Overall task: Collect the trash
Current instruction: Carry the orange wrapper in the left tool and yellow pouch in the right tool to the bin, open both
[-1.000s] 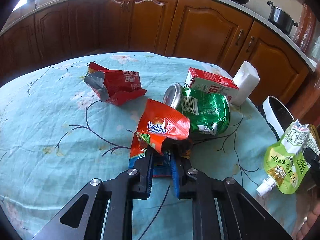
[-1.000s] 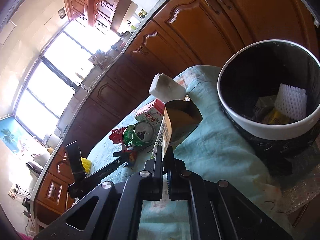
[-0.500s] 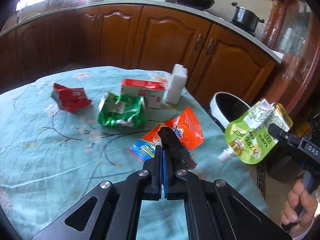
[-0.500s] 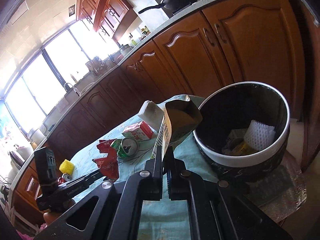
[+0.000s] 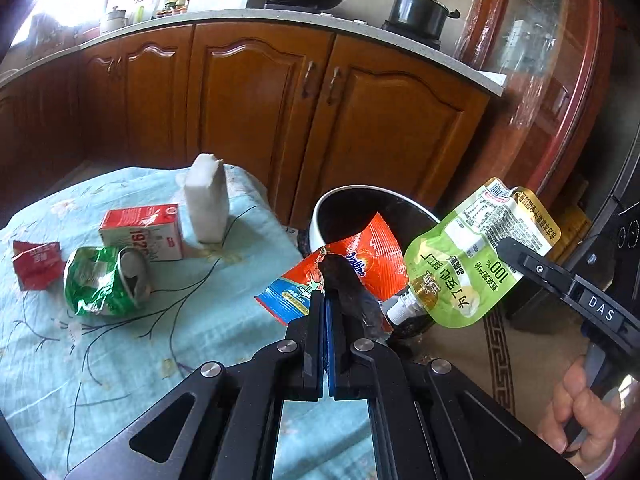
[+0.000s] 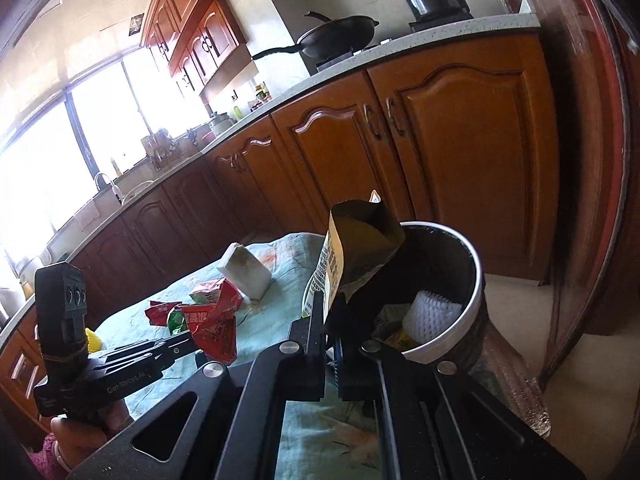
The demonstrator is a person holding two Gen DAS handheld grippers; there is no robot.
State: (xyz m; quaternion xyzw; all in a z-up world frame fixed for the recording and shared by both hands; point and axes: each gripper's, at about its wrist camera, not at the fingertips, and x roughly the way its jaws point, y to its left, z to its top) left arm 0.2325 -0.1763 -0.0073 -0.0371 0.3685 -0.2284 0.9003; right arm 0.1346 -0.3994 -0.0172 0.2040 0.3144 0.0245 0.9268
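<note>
My left gripper [image 5: 326,300] is shut on an orange and blue snack wrapper [image 5: 360,266] and holds it in the air at the table's right edge, in front of the white-rimmed trash bin [image 5: 320,220]. My right gripper [image 6: 330,308] is shut on a green juice pouch [image 6: 360,248], which also shows in the left wrist view [image 5: 476,260], held beside the bin's rim [image 6: 476,280]. The bin holds white foam netting [image 6: 432,314] and other trash. In the right wrist view the left gripper [image 6: 192,344] shows with the wrapper [image 6: 214,330].
On the teal floral tablecloth [image 5: 200,320] lie a crushed green can [image 5: 104,284], a red and white carton [image 5: 144,232], a white foam block [image 5: 206,200] and a red wrapper [image 5: 36,264]. Wooden kitchen cabinets [image 5: 260,112] stand behind. A glass door is at right.
My left gripper closed on the orange wrapper, lifted it off the table and carried it right to the bin. My right gripper moved the pouch closer to the bin.
</note>
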